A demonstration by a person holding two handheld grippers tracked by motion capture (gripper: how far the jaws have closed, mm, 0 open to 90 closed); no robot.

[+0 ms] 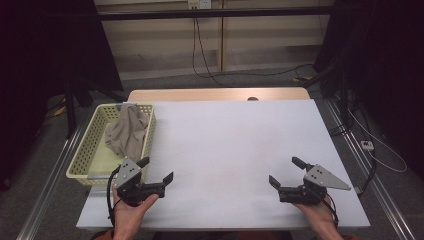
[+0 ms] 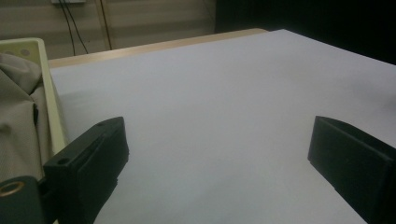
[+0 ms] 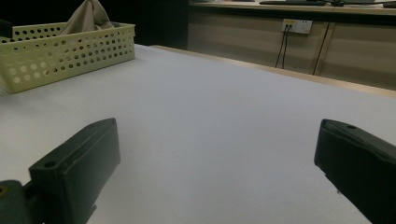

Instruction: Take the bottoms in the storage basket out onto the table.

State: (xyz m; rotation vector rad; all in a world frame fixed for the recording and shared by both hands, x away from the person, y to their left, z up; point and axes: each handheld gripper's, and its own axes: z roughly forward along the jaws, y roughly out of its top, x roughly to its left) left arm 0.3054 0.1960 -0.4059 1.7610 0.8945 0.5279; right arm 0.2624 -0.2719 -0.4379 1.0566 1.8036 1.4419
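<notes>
You are holding your left gripper (image 1: 156,170) and right gripper (image 1: 284,171) wide open, gripping nothing. The crumpled beige cloth (image 1: 127,131) is lying in the pale yellow perforated plastic basket (image 1: 87,154) at the table's left edge. It looks soft and light; pinch a raised fold.

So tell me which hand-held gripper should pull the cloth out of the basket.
Left. The left hand-held gripper is open right beside the basket holding the cloth; the right hand-held gripper sits across the table.

The basket (image 2: 44,93) and the cloth (image 2: 18,116) inside it are cut off at the left gripper view's left edge.
</notes>
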